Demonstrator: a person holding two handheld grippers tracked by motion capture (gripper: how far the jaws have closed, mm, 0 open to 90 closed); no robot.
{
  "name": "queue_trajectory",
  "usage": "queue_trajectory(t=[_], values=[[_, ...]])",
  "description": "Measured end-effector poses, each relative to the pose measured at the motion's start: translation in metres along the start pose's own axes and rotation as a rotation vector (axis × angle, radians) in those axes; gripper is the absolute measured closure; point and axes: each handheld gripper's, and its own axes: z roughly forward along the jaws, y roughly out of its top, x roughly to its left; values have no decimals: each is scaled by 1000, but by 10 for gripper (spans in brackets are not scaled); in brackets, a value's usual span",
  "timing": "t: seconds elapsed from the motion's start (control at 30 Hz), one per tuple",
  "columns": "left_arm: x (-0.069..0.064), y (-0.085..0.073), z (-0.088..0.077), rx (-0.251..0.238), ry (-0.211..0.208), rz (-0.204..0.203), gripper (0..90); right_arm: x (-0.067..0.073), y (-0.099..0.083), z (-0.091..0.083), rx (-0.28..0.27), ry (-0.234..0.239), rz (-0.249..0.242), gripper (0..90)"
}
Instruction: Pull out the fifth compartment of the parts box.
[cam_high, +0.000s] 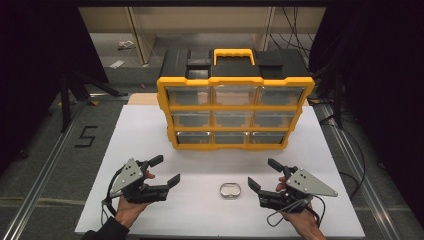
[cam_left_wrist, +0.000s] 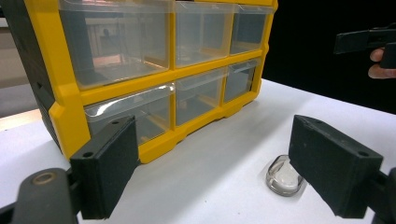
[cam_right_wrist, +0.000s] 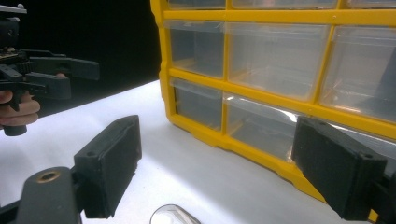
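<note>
On white tabletop (cam_high: 150, 135), between both grippers, lies small clear oval plastic case (cam_high: 230, 191), untouched. Left gripper (cam_high: 161, 171) spread, empty; right gripper (cam_high: 262, 174) spread, empty. Yellow-framed organiser with clear plastic drawers (cam_high: 235, 111) stands behind, drawers closed. Step judged: approach before pickup. Next move calls for one gripper lowering astride case, then pinching

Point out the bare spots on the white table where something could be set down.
Free: the white table left of the yellow drawer cabinet, and the strip between cabinet front and clear ring. Crowded: the near edge, where left tongs, ring and right tongs sit in a row.
</note>
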Motion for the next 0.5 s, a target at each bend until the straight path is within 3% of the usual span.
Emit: queue_trajectory(t=[0.5], values=[[-1, 0, 1, 3, -2, 0, 159, 2, 1, 2, -1, -8, -46, 168]])
